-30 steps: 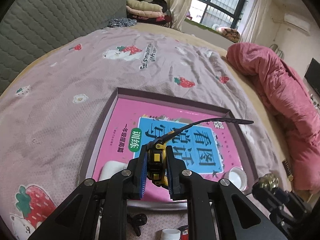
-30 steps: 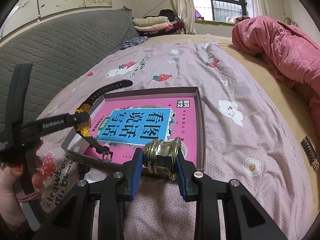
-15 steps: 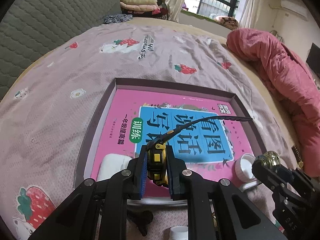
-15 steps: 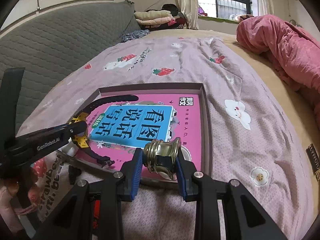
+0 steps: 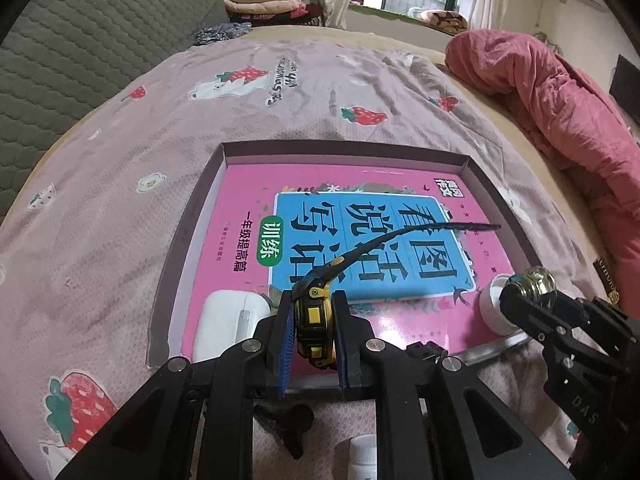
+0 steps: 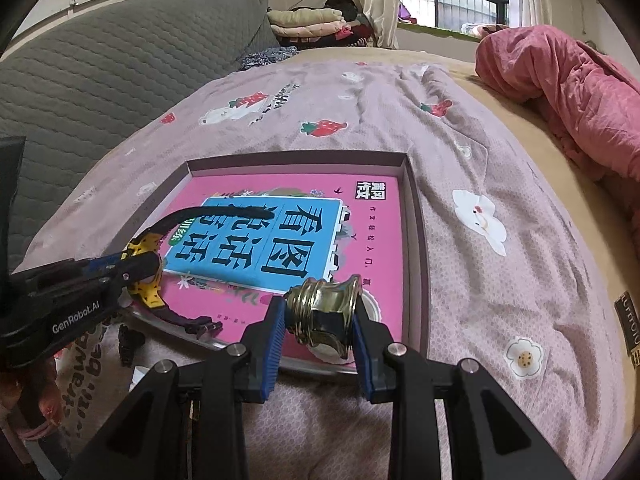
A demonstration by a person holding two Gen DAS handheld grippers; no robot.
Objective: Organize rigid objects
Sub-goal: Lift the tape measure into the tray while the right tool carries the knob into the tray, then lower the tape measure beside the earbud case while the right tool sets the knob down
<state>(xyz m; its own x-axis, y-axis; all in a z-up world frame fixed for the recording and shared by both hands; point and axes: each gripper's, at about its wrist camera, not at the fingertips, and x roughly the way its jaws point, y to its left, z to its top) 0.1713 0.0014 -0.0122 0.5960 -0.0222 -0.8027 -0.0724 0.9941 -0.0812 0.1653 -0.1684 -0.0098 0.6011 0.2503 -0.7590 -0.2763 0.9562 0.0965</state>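
Observation:
A shallow purple-rimmed box (image 5: 188, 224) (image 6: 416, 240) lies on the bed with a pink and blue book (image 5: 360, 240) (image 6: 280, 236) inside. My left gripper (image 5: 312, 336) (image 6: 140, 268) is shut on a yellow and black watch (image 5: 314, 316) (image 6: 146, 248) over the box's near edge; its black strap (image 5: 420, 232) arches above the book. My right gripper (image 6: 318, 328) (image 5: 524, 292) is shut on a brass threaded fitting (image 6: 324, 312) (image 5: 538, 286), held above the box's near right corner. A white earbud case (image 5: 228, 324) and a white cap (image 5: 494, 308) rest in the box.
A pink quilt (image 5: 560, 92) (image 6: 572, 92) is heaped at the right of the bed. A grey padded headboard (image 6: 100, 72) runs along the left. A black clip (image 5: 288, 420) and a small white bottle (image 5: 362, 456) lie on the sheet near me.
Both grippers have come closer over the box's near edge and sunk a little. The watch and the brass fitting stay gripped.

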